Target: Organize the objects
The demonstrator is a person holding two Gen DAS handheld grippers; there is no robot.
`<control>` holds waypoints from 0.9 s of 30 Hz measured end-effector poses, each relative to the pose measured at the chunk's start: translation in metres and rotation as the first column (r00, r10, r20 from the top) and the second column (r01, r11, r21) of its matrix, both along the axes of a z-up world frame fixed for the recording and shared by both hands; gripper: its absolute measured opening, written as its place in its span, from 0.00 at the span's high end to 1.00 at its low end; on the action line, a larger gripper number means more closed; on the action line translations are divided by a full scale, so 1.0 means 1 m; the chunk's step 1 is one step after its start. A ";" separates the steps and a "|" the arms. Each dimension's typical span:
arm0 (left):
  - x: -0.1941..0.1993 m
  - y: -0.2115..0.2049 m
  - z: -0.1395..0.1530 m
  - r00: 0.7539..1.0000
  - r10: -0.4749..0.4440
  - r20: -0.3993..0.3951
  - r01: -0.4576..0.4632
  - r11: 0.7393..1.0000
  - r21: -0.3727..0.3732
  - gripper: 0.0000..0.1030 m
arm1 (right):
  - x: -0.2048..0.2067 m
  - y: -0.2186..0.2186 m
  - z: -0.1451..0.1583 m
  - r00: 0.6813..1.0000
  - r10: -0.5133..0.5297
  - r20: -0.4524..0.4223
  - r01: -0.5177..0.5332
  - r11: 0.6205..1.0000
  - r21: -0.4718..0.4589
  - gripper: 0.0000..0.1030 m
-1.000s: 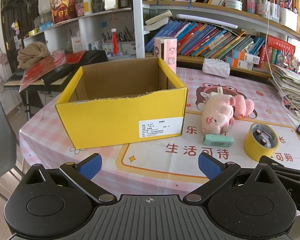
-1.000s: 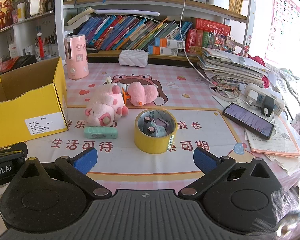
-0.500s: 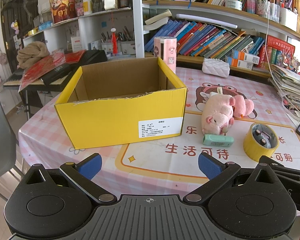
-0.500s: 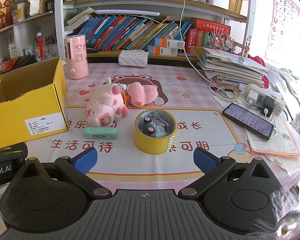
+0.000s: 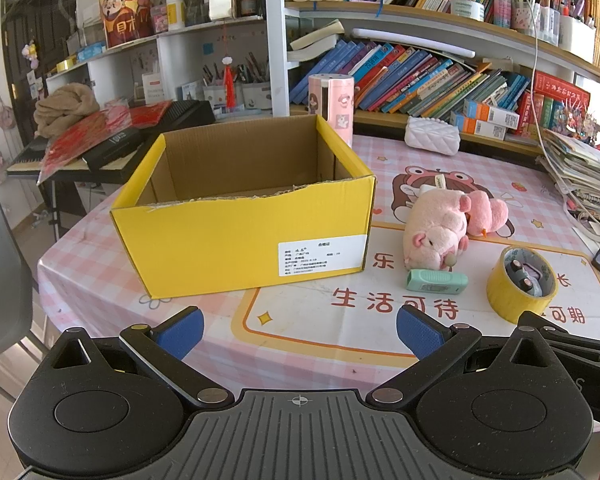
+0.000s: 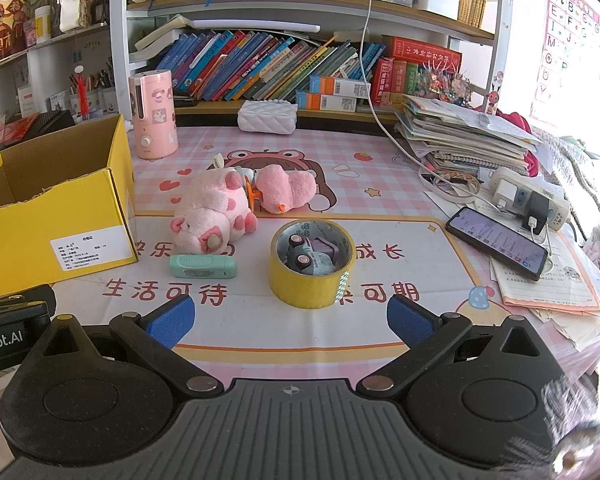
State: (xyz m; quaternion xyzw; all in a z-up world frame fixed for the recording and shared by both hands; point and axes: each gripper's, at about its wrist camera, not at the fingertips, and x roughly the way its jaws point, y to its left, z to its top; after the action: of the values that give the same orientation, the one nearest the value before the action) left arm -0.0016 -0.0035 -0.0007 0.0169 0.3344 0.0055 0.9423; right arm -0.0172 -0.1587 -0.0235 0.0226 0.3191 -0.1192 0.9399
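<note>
- The mint case [image 6: 202, 267] is laid flat, long axis left-right, before the plush pig [image 6: 212, 210].
- A toy car [image 6: 309, 257] is held inside the tape roll [image 6: 312, 266]; nothing is seen in the yellow box [image 5: 244, 204].
- Both the left gripper [image 5: 299, 328] and right gripper [image 6: 290, 318] are spread wide, nothing pinched.

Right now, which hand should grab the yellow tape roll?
Probably the right gripper: the yellow tape roll sits straight ahead between its open fingers. The left gripper faces the yellow cardboard box instead.

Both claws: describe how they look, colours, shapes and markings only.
The left claw and right claw match: black plastic bodies with ribbed centre panels, a small crosshair mark, round silver rivets, triangular cut-outs and angled black arms ending in blue textured pads. Part of a white "obot.AI" label shows on the left unit in the right wrist view.
</note>
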 end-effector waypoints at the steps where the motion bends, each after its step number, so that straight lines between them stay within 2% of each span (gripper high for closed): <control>1: 0.000 0.001 0.001 1.000 0.000 -0.001 0.000 1.000 0.000 0.00 | 0.000 0.000 0.000 1.000 0.000 0.000 0.000 1.000 0.000 0.00; 27: 0.000 0.001 0.001 1.000 -0.001 -0.002 0.001 1.000 -0.002 0.00 | -0.002 0.001 0.001 1.000 -0.002 0.001 0.002 1.000 0.000 0.00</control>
State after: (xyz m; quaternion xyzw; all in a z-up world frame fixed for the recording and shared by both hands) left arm -0.0015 -0.0022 0.0000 0.0161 0.3352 0.0048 0.9420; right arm -0.0195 -0.1574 -0.0226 0.0230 0.3184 -0.1202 0.9400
